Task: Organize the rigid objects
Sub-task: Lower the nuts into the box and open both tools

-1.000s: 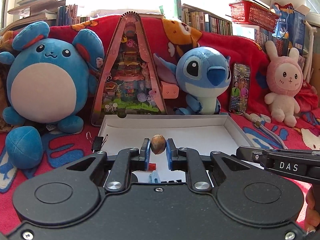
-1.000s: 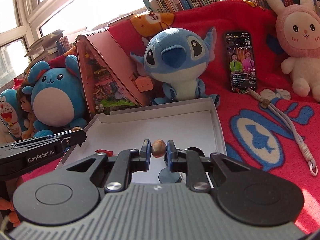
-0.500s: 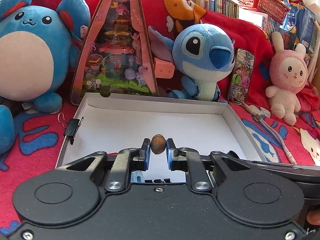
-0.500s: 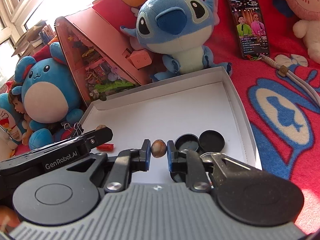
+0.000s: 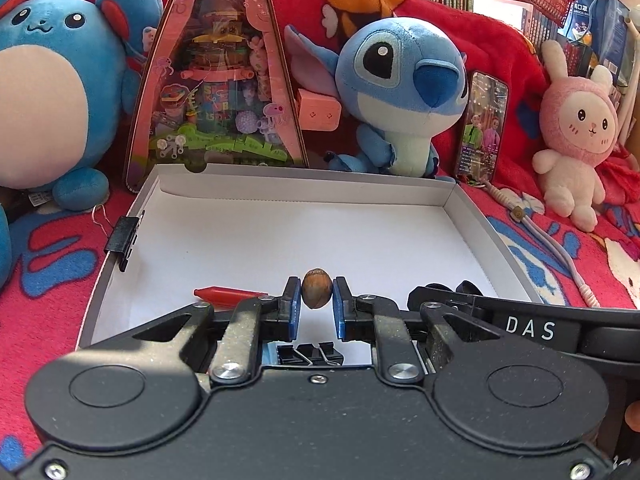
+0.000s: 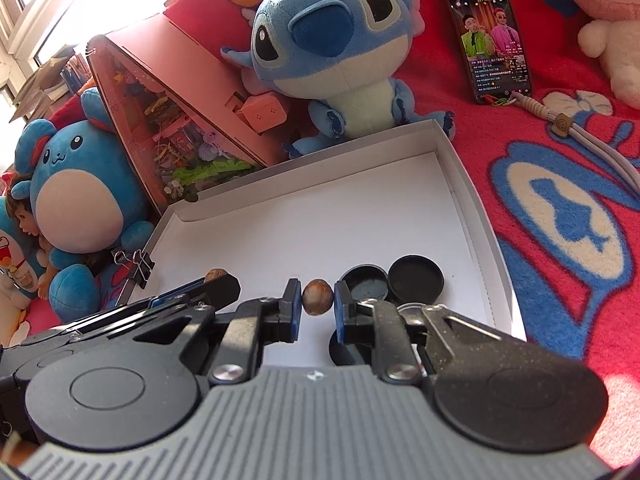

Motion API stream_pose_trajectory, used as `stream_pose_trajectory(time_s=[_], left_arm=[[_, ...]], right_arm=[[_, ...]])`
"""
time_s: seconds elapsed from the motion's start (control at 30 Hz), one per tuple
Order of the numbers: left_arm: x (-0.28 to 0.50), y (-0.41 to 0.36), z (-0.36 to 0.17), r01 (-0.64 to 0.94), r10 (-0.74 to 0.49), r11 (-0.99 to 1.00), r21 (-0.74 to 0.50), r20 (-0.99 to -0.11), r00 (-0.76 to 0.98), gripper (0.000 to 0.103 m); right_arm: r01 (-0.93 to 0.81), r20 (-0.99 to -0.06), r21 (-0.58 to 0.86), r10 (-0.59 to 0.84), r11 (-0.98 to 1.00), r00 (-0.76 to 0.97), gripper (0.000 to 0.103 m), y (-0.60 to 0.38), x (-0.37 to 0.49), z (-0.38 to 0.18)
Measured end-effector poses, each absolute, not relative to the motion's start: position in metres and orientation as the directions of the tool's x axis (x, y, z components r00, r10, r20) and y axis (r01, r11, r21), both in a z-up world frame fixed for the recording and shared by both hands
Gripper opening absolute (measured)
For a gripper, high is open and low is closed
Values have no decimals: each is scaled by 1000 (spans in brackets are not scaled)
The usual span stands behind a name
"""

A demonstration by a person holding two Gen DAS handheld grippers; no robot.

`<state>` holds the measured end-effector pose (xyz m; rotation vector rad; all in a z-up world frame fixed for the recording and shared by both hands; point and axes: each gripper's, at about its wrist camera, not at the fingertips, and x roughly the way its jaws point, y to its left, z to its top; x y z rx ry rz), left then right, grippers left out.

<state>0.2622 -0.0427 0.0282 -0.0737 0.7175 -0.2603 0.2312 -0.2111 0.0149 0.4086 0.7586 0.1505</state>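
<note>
The left tool (image 5: 316, 304) is clenched on a small brown nut (image 5: 316, 294), pinched between its blue pads with only a narrow gap, held above the near part of the white box (image 5: 280, 196). The right tool (image 6: 317, 307) grips a second nut (image 6: 317, 296) the same way, also over the box's near edge — its fingers barely apart.

In the left view, a red piece (image 5: 228, 294) lies on the box floor just left of the tool, its near end hidden behind the finger. Black clips (image 5: 310, 354) show only partly through the gap under the tool. The right tool's arm crosses the lower right and covers some dark things there; what they are cannot be told from this side.

In the right view, two black caps (image 6: 390, 280) lie side by side on the box floor just right of the tool, and a third dark round shape below them is mostly hidden. The left tool's tip (image 6: 218, 280) shows at left with its nut peeking above. A binder clip (image 6: 138, 266) grips the box's left wall.

Plush toys and a phone (image 6: 490, 34) stand behind the box on the red blanket (image 6: 560, 160).
</note>
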Motion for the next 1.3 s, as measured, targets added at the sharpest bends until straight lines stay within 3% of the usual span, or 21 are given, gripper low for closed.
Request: stream_pose_trajectory(time_s=[0.83,1.1,1.23,1.3], left_arm=[[261,-42,18,196,-247,969,-152,-652,717,18],[256,-39,22,186,-241,971,-153,-640,730,37],[252,-36,27,180,-236,972,-153,-632,738,45],[248,-35,30,179,-234,972,-152,-622,747,51]], right_arm=[[11,-635,409,276,912,722,25,-215,228,14],[-9,-623,380,263,925,736,29,-214,221,19],[-15,-615,375,261,927,744,47,-215,217,22],[-21,-606,371,259,928,752,50,-216,213,24]])
